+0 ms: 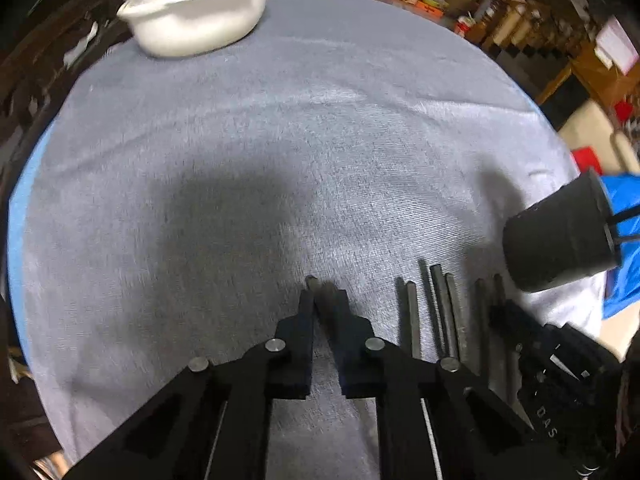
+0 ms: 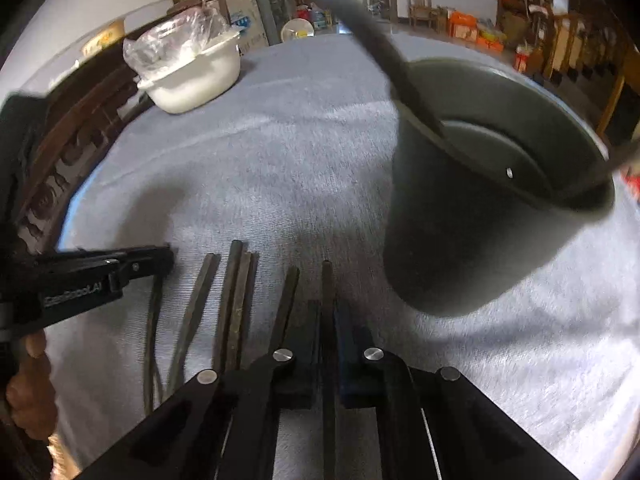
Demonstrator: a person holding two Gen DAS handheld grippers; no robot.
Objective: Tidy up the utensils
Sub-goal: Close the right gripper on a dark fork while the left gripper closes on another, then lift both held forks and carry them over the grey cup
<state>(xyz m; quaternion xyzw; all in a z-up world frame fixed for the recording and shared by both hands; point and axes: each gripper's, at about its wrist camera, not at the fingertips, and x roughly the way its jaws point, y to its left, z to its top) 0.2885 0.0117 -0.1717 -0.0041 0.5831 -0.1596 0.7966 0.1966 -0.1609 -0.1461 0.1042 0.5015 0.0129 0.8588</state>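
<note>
My right gripper is clamped on one dark chopstick, and my left gripper is pinched on another chopstick at the row's far end. Both grips are narrow, so a stick could swivel or slip as I lift, miss the dark cup and knock it over. The loose chopsticks lie side by side on the grey cloth, long axes pointing away from me.

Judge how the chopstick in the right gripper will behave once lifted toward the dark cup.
The chopstick looks thin, straight and rigid, so probably light and unbending. The right gripper pinches it near one end, so it may pivot. The dark cup already leans, so could tip.
</note>
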